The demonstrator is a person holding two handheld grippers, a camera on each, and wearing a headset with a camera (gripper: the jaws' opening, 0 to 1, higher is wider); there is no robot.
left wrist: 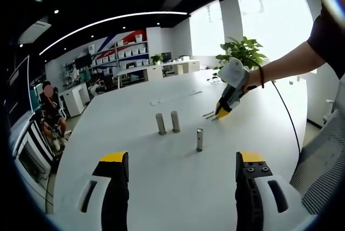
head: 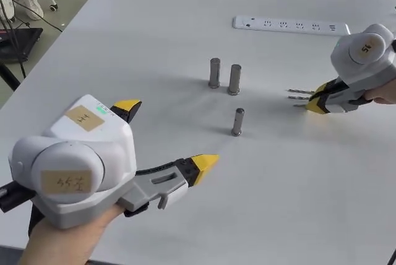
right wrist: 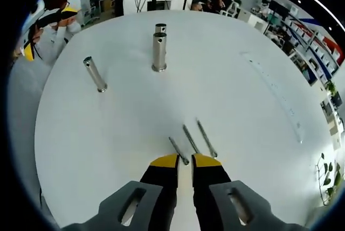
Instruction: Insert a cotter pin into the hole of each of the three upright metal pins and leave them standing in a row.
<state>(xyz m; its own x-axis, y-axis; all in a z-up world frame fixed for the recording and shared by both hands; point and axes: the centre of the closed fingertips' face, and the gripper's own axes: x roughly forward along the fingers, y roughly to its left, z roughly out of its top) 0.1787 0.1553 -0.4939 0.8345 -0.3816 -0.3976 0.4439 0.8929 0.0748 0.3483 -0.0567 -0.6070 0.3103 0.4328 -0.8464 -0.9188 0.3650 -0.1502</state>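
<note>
White table [head: 185,215] bears three metal pins [head: 234,80], all unfitted; right gripper's [right wrist: 185,161] narrow jaws reach the cotter pins [right wrist: 191,138], left gripper's [left wrist: 182,158] jaws gape wide.

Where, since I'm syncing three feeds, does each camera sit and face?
Head view: on the person's head, facing forward and down at three metal pins; shows left tool in a hand, right tool.
Left gripper view: on the left tool, facing metal pins and right tool; own jaws wide apart.
Right gripper view: on the right tool, facing cotter pins; own jaws nearly together.
All share the metal pins.
</note>
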